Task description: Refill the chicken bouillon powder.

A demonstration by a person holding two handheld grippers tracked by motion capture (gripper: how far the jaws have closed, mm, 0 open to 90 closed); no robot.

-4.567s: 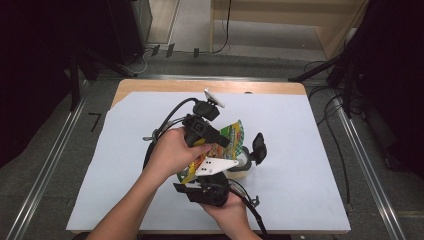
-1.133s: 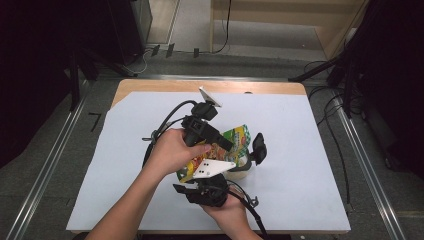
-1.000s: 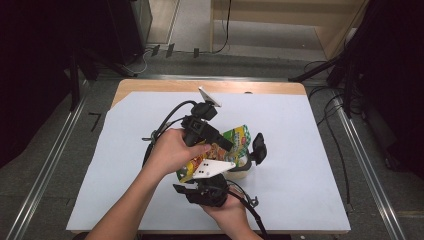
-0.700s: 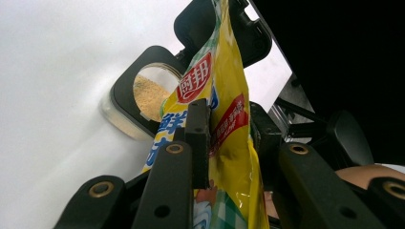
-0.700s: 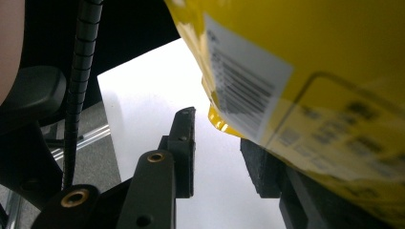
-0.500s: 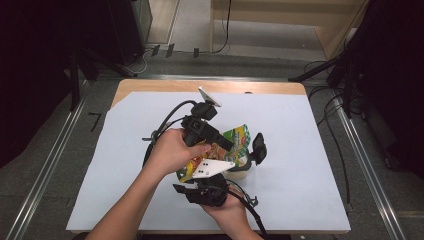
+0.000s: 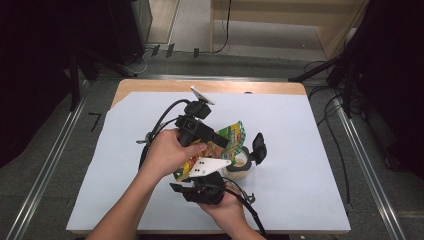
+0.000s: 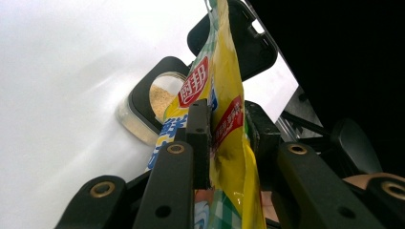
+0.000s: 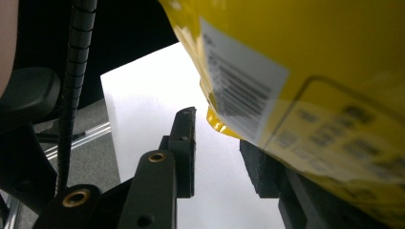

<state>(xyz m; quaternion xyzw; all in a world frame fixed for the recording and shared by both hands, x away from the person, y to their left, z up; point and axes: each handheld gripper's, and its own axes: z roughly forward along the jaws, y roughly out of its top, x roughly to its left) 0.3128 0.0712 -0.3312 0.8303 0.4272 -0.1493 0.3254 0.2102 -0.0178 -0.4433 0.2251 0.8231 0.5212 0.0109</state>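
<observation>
A yellow and green snack bag (image 7: 227,139) hangs tilted over a small clear jar (image 7: 239,165) of tan powder, whose black hinged lid (image 7: 258,146) stands open. My left gripper (image 7: 222,141) is shut on the bag's middle. In the left gripper view the pads (image 8: 198,138) pinch the bag (image 8: 224,95), with the jar (image 8: 153,102) just beyond on the white table. My right gripper (image 7: 187,185) sits below the bag at the table's near side. Its jaws (image 9: 217,129) stand apart with bare table between them, and the bag's lower end (image 9: 305,81) hangs over one jaw.
A white sheet (image 7: 310,150) covers the wooden table (image 7: 150,86), with bare sheet to the left and right of the hands. Black cables (image 7: 160,125) trail from the grippers. Metal rails (image 7: 370,165) run along both sides of the table, with dark floor and cables beyond.
</observation>
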